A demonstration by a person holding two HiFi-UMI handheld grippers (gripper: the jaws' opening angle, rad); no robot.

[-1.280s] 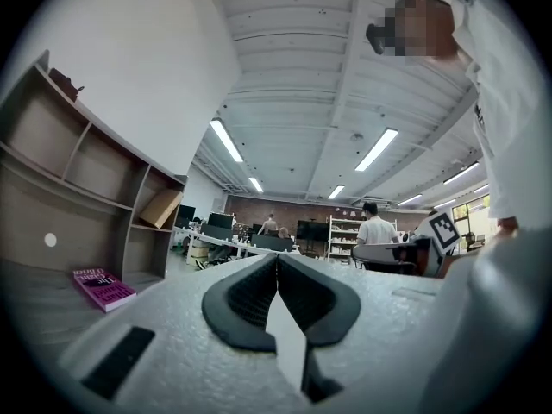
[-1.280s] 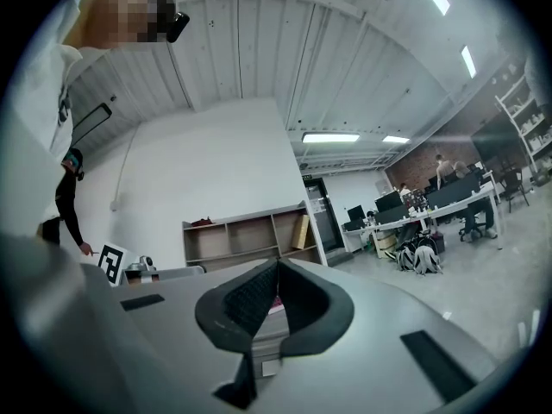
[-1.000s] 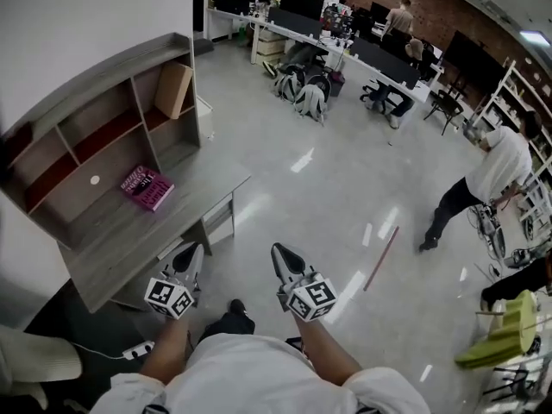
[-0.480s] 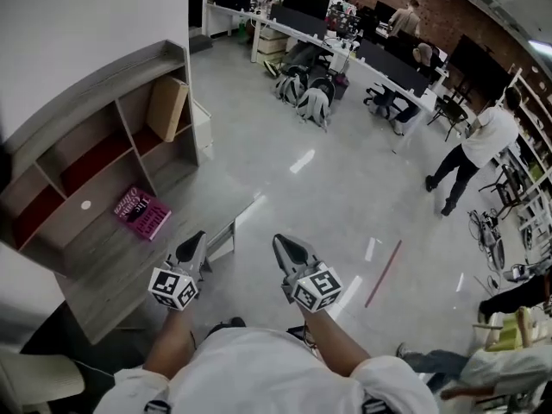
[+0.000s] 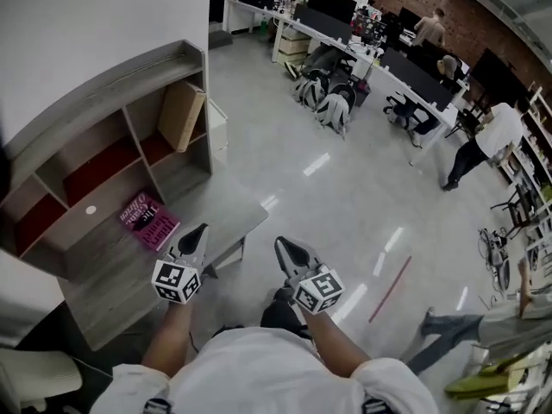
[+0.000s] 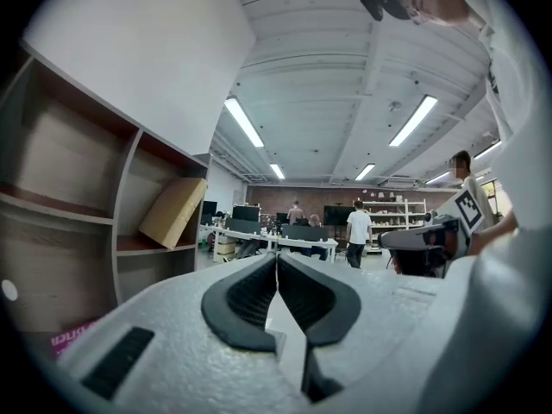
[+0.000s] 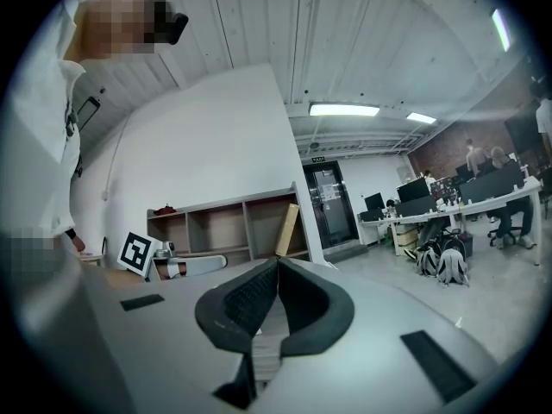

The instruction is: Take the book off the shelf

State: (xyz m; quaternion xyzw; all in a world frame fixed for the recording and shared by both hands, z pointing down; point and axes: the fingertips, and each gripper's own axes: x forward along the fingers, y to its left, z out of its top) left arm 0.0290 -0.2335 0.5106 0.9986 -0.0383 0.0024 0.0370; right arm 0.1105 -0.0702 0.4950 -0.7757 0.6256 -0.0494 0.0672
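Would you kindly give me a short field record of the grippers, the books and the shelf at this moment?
left gripper: shut, empty, level, near the pink book but apart from it
right gripper: shut, empty, level, over the floor
pink book: flat on the desk
tan book: leaning in the shelf's rightmost upper compartment
task: no book gripped yet

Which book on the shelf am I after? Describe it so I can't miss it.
Find the grey shelf unit against the white wall. In its upper end compartment, nearest the open floor, a tan book leans tilted. It is plain and propped up, unlike the pink book lying flat on the desk below.
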